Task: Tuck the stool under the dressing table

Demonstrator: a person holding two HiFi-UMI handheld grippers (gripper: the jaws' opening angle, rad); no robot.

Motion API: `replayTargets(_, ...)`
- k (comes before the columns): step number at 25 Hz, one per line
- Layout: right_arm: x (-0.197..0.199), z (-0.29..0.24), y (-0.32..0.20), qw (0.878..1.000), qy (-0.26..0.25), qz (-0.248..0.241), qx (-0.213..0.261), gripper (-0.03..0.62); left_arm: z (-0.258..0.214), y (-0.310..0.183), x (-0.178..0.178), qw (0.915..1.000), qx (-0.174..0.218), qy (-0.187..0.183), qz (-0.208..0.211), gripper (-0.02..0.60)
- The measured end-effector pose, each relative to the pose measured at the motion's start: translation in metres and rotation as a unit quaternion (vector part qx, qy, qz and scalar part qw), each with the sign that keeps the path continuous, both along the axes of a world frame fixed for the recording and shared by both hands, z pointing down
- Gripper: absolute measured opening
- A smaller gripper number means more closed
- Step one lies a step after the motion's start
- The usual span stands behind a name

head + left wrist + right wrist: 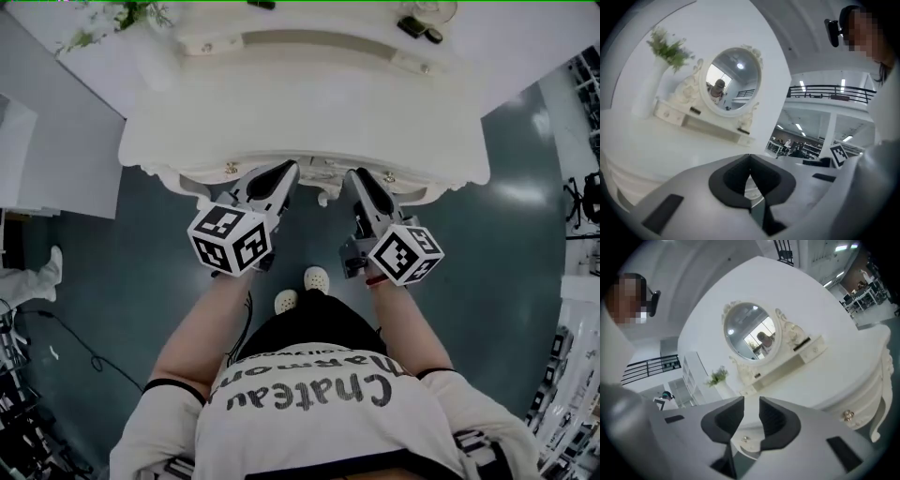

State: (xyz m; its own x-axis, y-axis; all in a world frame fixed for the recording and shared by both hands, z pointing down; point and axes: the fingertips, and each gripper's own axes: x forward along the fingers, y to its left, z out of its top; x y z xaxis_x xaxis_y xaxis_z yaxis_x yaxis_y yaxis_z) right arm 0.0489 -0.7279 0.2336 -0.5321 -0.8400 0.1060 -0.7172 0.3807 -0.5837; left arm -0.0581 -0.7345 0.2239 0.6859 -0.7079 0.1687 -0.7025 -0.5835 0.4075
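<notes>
The stool is seen in none of the views. In the head view the floor (469, 281) in front of the table (309, 122) shows only the person's shoes (317, 278). The stool is therefore judged to be already tucked under the table and hidden by its top, though this cannot be confirmed.

Its build cannot be read by sight. A stool of this kind would be expected to be stiff and of moderate weight, and to slide readily on such a smooth floor. If it must be shifted, it would best be taken by the seat rim at two opposite sides, one pair of tongs to each, and not by any soft cushion.

The left tongs (749, 159) are pressed together, tip to tip, with nothing between them. The right tongs (751, 404) are held a little apart; only the table's edge is seen through the gap, and nothing is pinched. Both are held near the table's front edge and pointed toward the oval mirror (732, 79) at its back. A sprig of greenery (669, 47) in a white vase is set beside the mirror. Small knobs (847, 416) are seen on the drawer fronts.
</notes>
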Motion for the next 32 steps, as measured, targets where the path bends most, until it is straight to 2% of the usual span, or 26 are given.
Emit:
replayTargets(3,-0.007,-0.079,0.003,0.998,-0.004,-0.015,0.057,0.086,-0.075,0.020,0.008,0.9981,0.055,-0.008,0.027,0.023)
replayTargets(6,-0.009,-0.151,0.009,0.992,0.012,-0.031,0.121,0.067,-0.144,0.036,0.019,0.9921,0.118,-0.006,0.042,0.023)
replayTargets(9,-0.010,-0.207,0.019,0.984,0.021,-0.040,0.170,0.061,-0.198,0.047,0.017,0.9839,0.177,-0.005,0.027,0.023)
replayTargets(11,-0.014,-0.236,0.030,0.978,0.038,-0.051,0.198,0.060,-0.224,0.054,0.013,0.9798,0.199,-0.004,0.022,0.023)
replayTargets(14,-0.021,-0.265,0.048,0.965,0.095,-0.063,0.235,0.060,-0.251,0.063,0.009,0.9764,0.214,0.006,0.027,0.025)
replayTargets(18,-0.021,-0.273,0.067,0.951,0.176,-0.050,0.248,0.060,-0.260,0.080,0.011,0.9759,0.216,0.016,0.030,0.025)
replayTargets(24,-0.015,-0.287,0.062,0.953,0.177,-0.043,0.244,0.057,-0.285,0.073,0.011,0.9721,0.234,0.002,0.019,0.025)
replayTargets(32,0.002,-0.298,0.061,0.951,0.192,-0.059,0.234,0.052,-0.295,0.066,0.021,0.9751,0.221,-0.001,-0.012,0.025)
